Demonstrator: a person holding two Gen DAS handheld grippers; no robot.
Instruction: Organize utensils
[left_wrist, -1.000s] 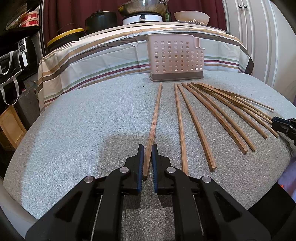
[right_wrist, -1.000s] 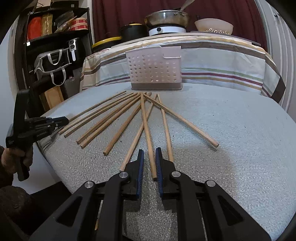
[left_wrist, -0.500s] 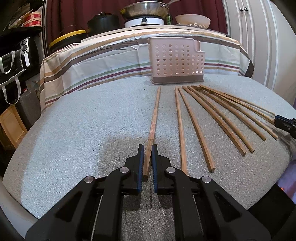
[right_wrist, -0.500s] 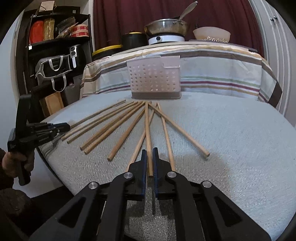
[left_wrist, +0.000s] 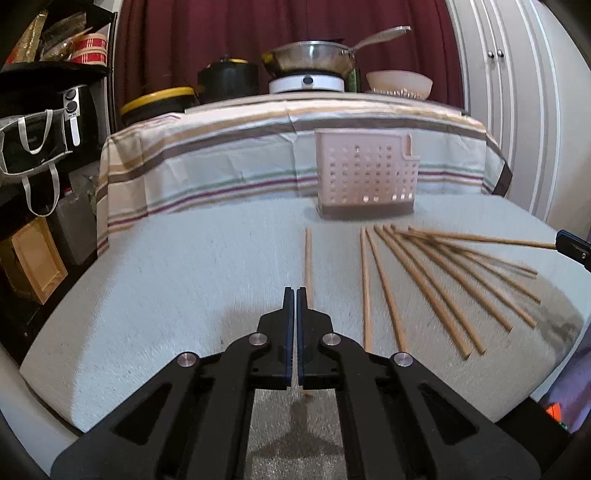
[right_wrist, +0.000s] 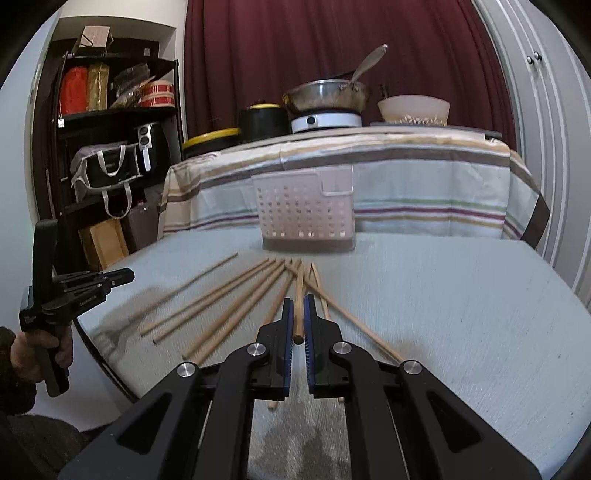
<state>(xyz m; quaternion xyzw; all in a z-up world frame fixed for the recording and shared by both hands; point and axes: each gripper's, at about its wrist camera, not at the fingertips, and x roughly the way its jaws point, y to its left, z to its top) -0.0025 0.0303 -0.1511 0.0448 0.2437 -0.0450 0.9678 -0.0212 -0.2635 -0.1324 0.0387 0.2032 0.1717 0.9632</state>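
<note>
Change: both grippers have risen, each lifting one chopstick's near end.
Left gripper: jaws pinch the lone chopstick.
Loose chopsticks: fanned on the padded table.
Right gripper: clamped on another chopstick.
Meaning: both probably bound for the perforated holder.
Room: open padding left; table edge near.

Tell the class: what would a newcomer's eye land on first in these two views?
Probably the fan of wooden chopsticks spread across the pale tabletop before the perforated pink basket. Next, each black gripper pinching one chopstick: the left gripper and right gripper.
</note>
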